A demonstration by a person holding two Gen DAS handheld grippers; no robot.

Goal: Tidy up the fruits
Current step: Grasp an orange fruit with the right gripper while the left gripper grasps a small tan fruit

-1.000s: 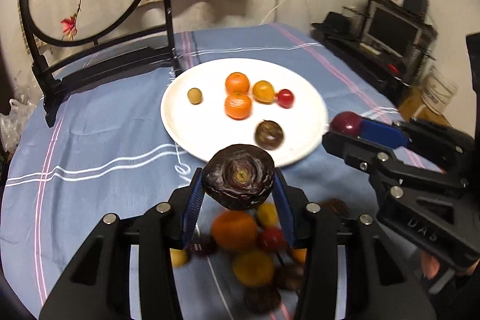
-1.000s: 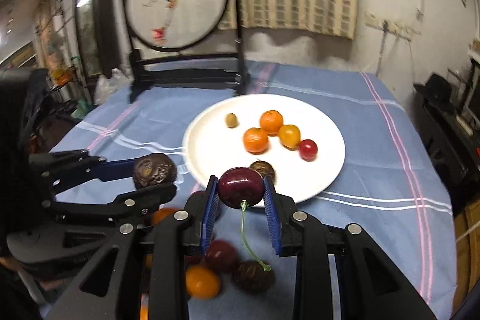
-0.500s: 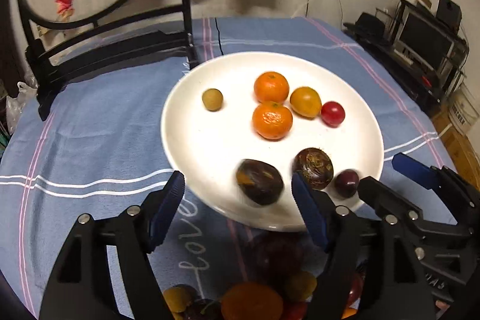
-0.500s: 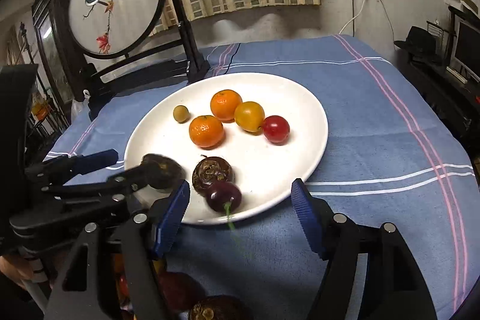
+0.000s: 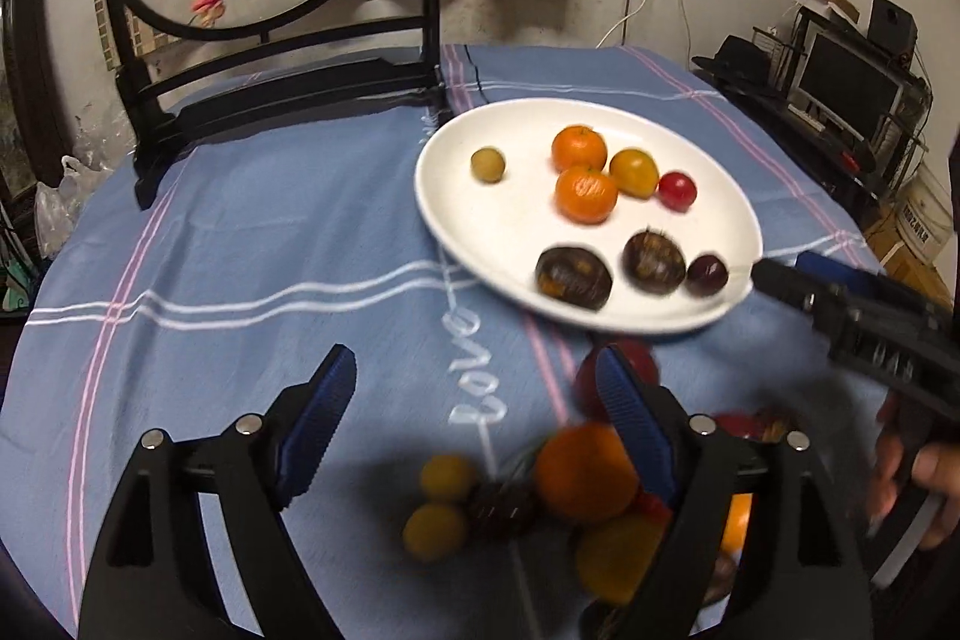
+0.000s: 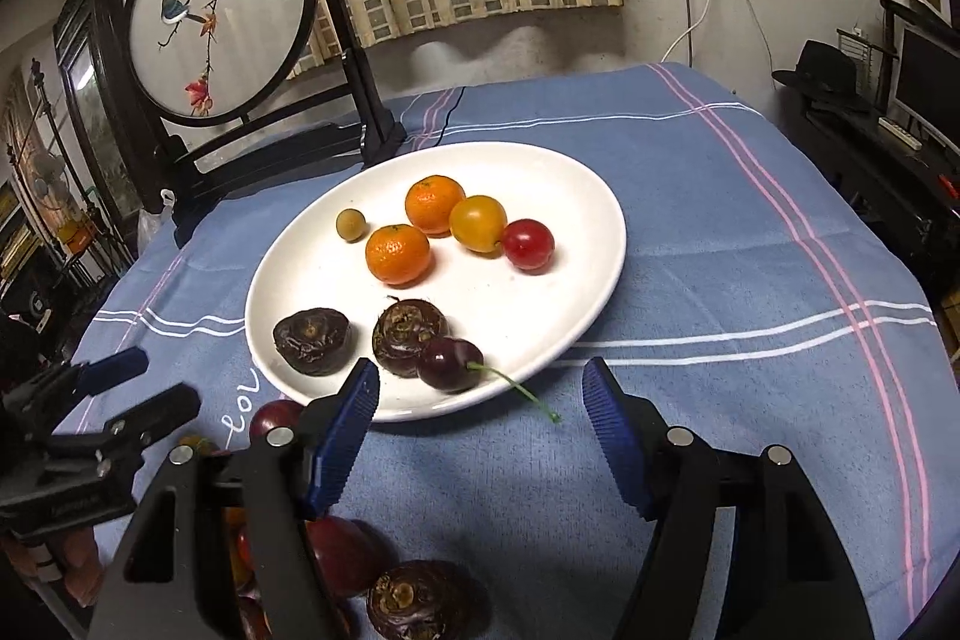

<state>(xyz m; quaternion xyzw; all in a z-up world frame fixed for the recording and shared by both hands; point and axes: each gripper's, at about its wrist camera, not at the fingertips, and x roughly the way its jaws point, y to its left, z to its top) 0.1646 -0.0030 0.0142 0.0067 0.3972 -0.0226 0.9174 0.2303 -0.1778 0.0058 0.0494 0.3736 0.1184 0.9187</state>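
Note:
A white plate (image 6: 576, 196) on the blue cloth holds two oranges, a yellow fruit, a red cherry tomato (image 6: 528, 244), a small green fruit, two dark water chestnuts (image 6: 312, 340) (image 6: 409, 335) and a dark cherry (image 6: 449, 363) with its stem over the rim. The plate also shows in the left wrist view (image 5: 480, 232). My left gripper (image 5: 474, 409) is open and empty above a blurred pile of loose fruit (image 5: 585, 472). My right gripper (image 6: 483, 430) is open and empty just in front of the plate; loose fruit (image 6: 414, 601) lies under it.
A black wooden stand with a round embroidered screen (image 6: 219, 10) stands at the back left of the table. The right table edge drops to a desk with a monitor (image 5: 849, 85). The blue cloth (image 6: 720, 232) is bare right of the plate.
Both grippers opened: the left let go of the dark water chestnut, the right of the cherry. Both fruits now lie on the plate. Both grippers have drawn back from the plate.

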